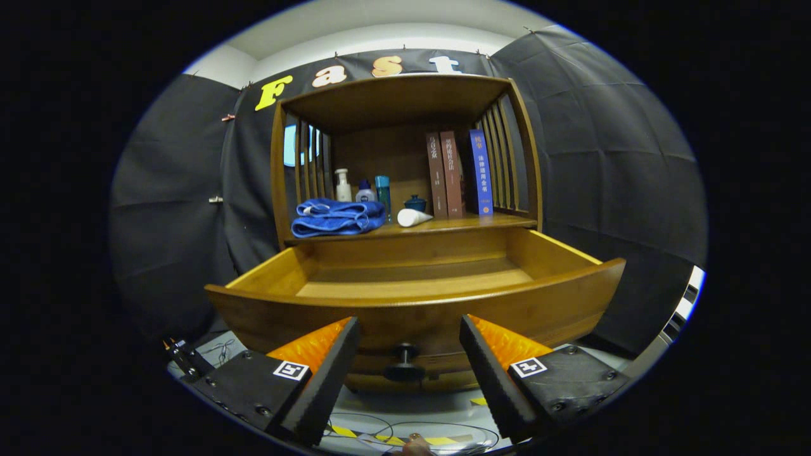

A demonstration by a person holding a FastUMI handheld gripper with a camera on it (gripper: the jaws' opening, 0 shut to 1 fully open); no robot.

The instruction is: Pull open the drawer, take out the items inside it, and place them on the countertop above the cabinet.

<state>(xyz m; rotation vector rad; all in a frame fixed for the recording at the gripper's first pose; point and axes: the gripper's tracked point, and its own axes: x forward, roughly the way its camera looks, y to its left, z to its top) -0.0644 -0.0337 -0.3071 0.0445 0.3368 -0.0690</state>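
The wooden cabinet's drawer (415,307) is pulled out toward me, and the part of its floor I can see holds nothing. Its dark round knob (404,354) sits low on the curved front, in the gap between my fingers and a little ahead of them. My gripper (408,335) is open, with nothing between its fingers. On the countertop (500,220) above the drawer lie a folded blue towel (338,217) and a white tube (414,217) on its side.
Behind the towel stand a white pump bottle (343,185), a small white bottle (364,190) and a teal bottle (383,190). A small dark lidded pot (415,202) and three upright books (459,172) fill the right. Cables and striped tape (393,437) lie on the floor below.
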